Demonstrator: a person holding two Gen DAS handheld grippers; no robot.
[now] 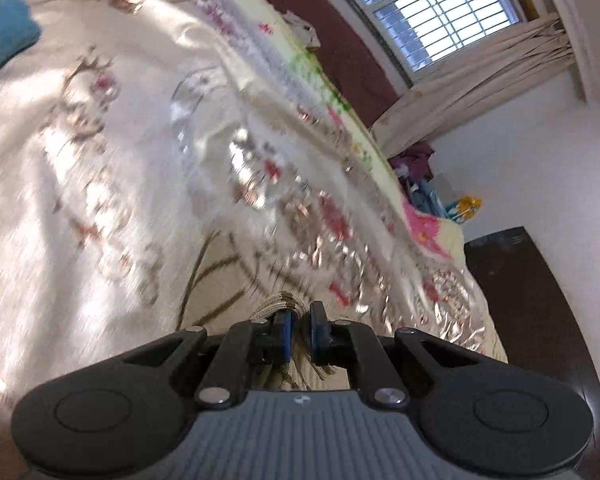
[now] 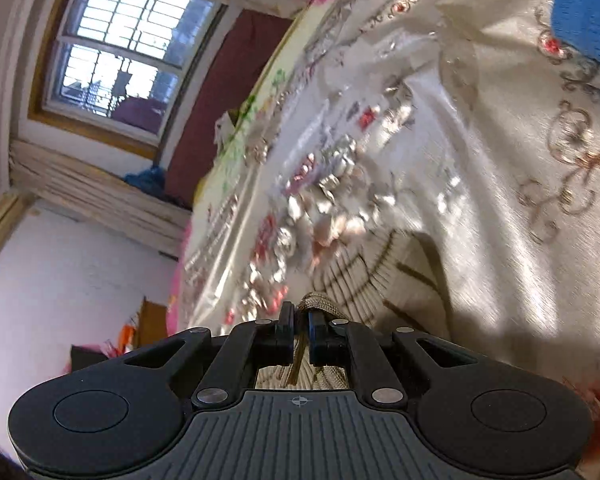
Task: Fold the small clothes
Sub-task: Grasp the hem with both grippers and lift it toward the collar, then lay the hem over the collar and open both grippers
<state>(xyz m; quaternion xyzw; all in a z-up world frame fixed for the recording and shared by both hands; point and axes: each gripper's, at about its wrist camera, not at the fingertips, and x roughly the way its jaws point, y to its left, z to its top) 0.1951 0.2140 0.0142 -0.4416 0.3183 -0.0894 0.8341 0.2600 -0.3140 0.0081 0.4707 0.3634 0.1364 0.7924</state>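
Holding a beige garment (image 1: pixel 220 280) between us, we have the left gripper (image 1: pixel 299 334) with its jaws clamped on a bunched, ribbed edge of the cloth, which pokes out just ahead of the blue pads (image 1: pixel 285 336). The right gripper (image 2: pixel 300 334) likewise has its jaws pressed together on a ribbed fold of the same garment (image 2: pixel 364 276), which spreads forward and to the right of the jaws, showing dark stem-like lines on pale cloth. Beyond both sets of jaws lies the bed (image 1: pixel 80 160), covered in shiny embroidered cream fabric; both views are blurred. A blue folded cloth (image 2: pixel 588 16) rests on the bed far ahead and to the right of the right jaws, well apart from the garment. A barred window (image 1: pixel 440 12) shows beyond the bed.
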